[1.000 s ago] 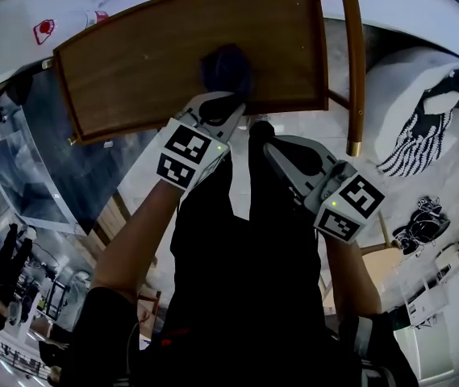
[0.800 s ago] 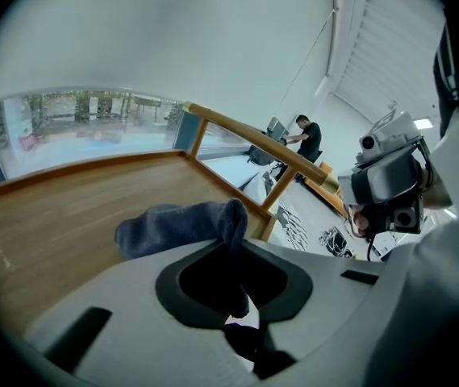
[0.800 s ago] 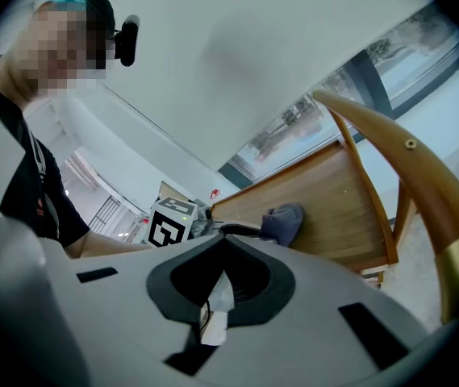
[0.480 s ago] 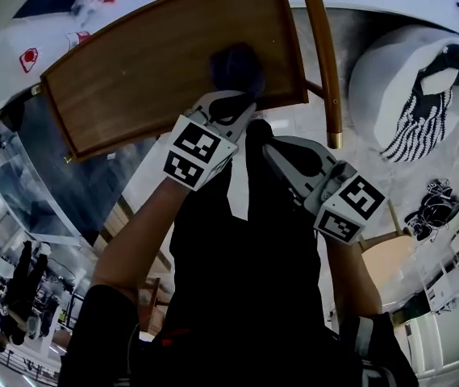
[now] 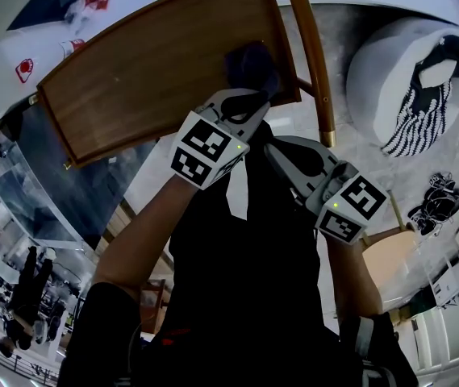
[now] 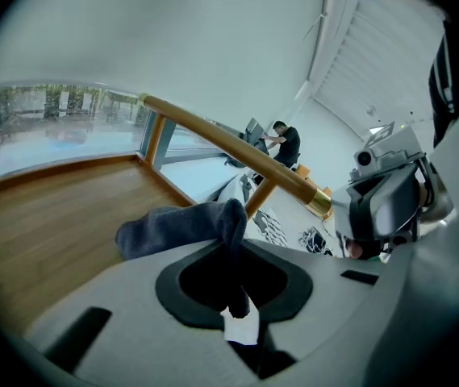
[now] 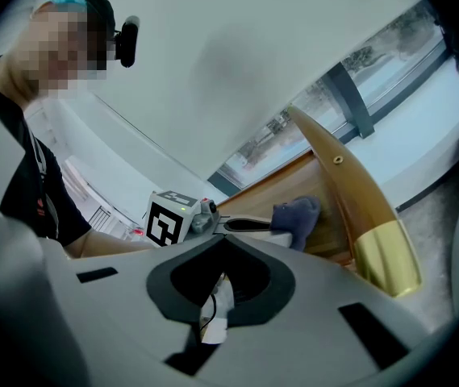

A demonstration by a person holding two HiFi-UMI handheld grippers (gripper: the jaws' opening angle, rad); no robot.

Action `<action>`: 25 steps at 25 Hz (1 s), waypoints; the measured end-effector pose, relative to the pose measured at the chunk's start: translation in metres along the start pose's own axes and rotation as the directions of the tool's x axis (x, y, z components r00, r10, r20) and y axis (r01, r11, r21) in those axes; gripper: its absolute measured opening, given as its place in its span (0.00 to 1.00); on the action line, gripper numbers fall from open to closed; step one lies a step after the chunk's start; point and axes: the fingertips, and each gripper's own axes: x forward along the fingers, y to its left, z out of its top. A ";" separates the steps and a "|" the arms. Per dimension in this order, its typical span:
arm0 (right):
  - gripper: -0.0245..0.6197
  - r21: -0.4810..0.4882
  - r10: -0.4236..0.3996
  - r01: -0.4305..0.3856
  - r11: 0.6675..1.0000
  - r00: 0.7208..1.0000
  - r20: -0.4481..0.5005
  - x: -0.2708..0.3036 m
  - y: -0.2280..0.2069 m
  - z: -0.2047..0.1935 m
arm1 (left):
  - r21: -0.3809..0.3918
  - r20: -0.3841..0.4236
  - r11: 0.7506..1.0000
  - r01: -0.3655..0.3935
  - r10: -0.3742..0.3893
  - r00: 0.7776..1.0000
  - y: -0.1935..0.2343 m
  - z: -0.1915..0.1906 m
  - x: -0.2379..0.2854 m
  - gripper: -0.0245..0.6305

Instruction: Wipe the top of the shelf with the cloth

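The wooden shelf top [image 5: 140, 79] fills the upper half of the head view. A dark blue cloth [image 5: 249, 63] lies bunched on it near its right front corner. My left gripper [image 5: 244, 97] is shut on the cloth's near end, which hangs between the jaws in the left gripper view, cloth [image 6: 182, 224] on the wood [image 6: 43, 216]. My right gripper [image 5: 271, 145] is held back off the shelf, close to my body, shut with nothing in it. From the right gripper view the cloth [image 7: 298, 214] shows beside the left gripper's marker cube [image 7: 168, 218].
A curved wooden rail [image 5: 314, 63] with a brass tip [image 5: 327, 139] runs along the shelf's right side. A round white cushion with a black pattern [image 5: 411, 83] sits on the floor to the right. A glass panel [image 5: 27, 192] lies below left. A person [image 6: 287, 143] stands far off.
My left gripper has slid the cloth to the right along the shelf top, closer to its right edge. The right gripper has stayed where it was.
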 end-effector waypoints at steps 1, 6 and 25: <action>0.04 -0.001 0.000 0.000 1.000 1.000 -0.001 0.001 0.000 0.001 | -0.007 0.015 1.000 0.009 -0.009 1.000 -0.001 0.003 -0.001 0.12; 0.05 -0.020 0.013 -0.013 1.000 1.000 -0.015 0.011 0.009 0.004 | -0.026 0.091 1.000 0.014 -0.012 0.996 0.003 0.020 -0.022 0.11; 0.05 -0.152 0.126 -0.151 0.977 0.979 -0.159 0.101 0.095 0.011 | -0.158 0.337 0.969 -0.191 0.235 0.912 0.074 0.027 -0.198 0.11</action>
